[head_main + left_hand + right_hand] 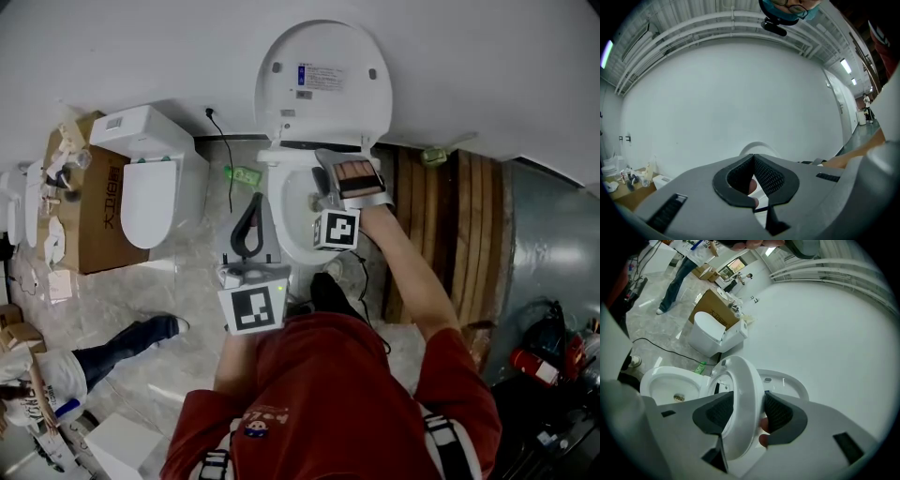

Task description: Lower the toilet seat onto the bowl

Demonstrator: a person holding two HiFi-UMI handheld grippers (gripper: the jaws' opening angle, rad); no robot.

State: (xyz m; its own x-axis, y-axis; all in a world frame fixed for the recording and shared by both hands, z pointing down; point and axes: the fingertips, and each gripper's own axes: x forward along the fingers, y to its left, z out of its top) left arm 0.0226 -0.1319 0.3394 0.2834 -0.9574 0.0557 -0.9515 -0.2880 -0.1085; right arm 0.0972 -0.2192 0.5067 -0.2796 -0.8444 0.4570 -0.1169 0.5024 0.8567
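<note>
At far left in the head view, a cardboard box is partly covered by clutter too small to identify, and a spare toilet stands against it with its lid down. A bystander's leg enters from the left edge; the rest of that person is cut off. A black cable runs down the wall beside a small green item whose nature cannot be determined. The left gripper hangs left of the bowl, well apart from it. In the left gripper view, the left gripper has its jaw tips together with nothing clamped. Only a pale rounded shape shows through the oval gap, and the white wall fills the frame. At centre, the lid stands upright against the wall. The toilet seat is largely hidden in the head view behind the right gripper. In the right gripper view, the toilet seat stands tilted forward, clear of the lid behind it and raised above the open bowl. The right gripper has its jaws set wide, straddling the seat's rim, one pad on each face. The lower arc of the seat is covered by the gripper body. At right in the head view, upright wooden planks lean by the toilet, and the dark items in the lower right corner are unreadable.
</note>
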